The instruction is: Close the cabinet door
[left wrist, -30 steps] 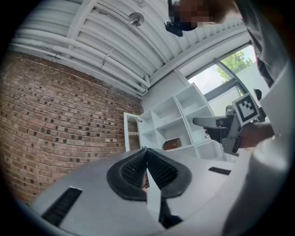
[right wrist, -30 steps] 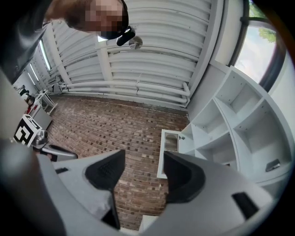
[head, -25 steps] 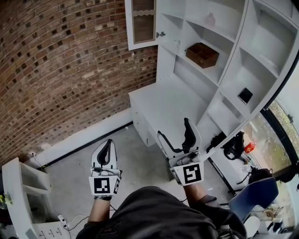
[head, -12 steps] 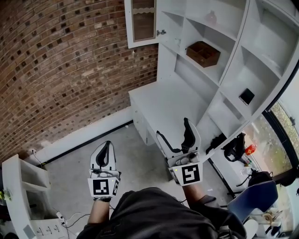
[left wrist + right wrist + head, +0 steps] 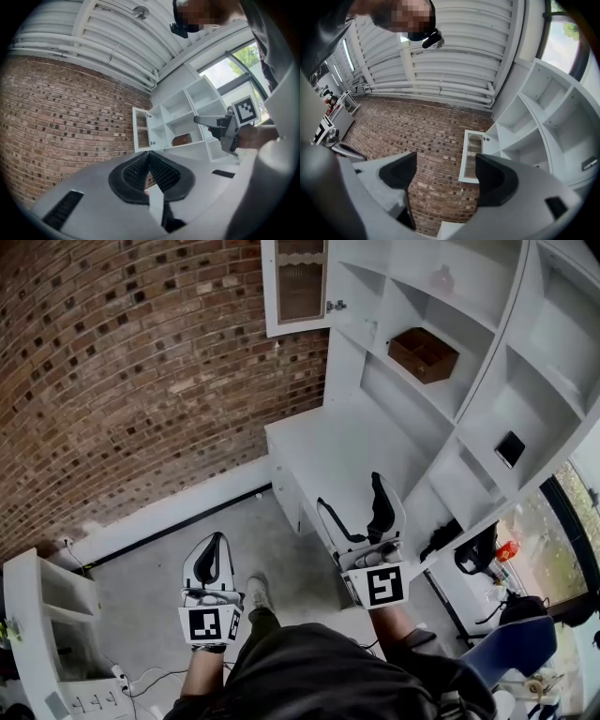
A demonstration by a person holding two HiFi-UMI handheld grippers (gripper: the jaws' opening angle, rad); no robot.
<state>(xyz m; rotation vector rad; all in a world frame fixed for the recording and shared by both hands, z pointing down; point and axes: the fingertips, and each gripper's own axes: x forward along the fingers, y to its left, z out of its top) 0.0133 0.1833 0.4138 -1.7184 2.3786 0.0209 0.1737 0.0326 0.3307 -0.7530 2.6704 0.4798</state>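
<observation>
Since a second ago a shoe (image 5: 255, 594) has come into view on the floor (image 5: 159, 540) between the two hands, and the left tongs (image 5: 216, 546) sit a little lower in the head view. Left tongs are pressed together with nothing in them. Right tongs (image 5: 352, 505) stand wide apart and empty. Both point forward and slightly up, well short of the door (image 5: 300, 282). That door, white-framed with a pane, stands swung open at the upper left compartment of the white cabinet (image 5: 487, 418), beside the brick wall (image 5: 122, 381). Only open air lies between the tongs and the door. Below the shelves a bare white tabletop (image 5: 342, 442) juts out, its edge near the right tongs. One shelf holds a wooden box (image 5: 424, 353). Grey floor runs along the foot of the wall, with a low white shelf (image 5: 42, 601) at the far left.
</observation>
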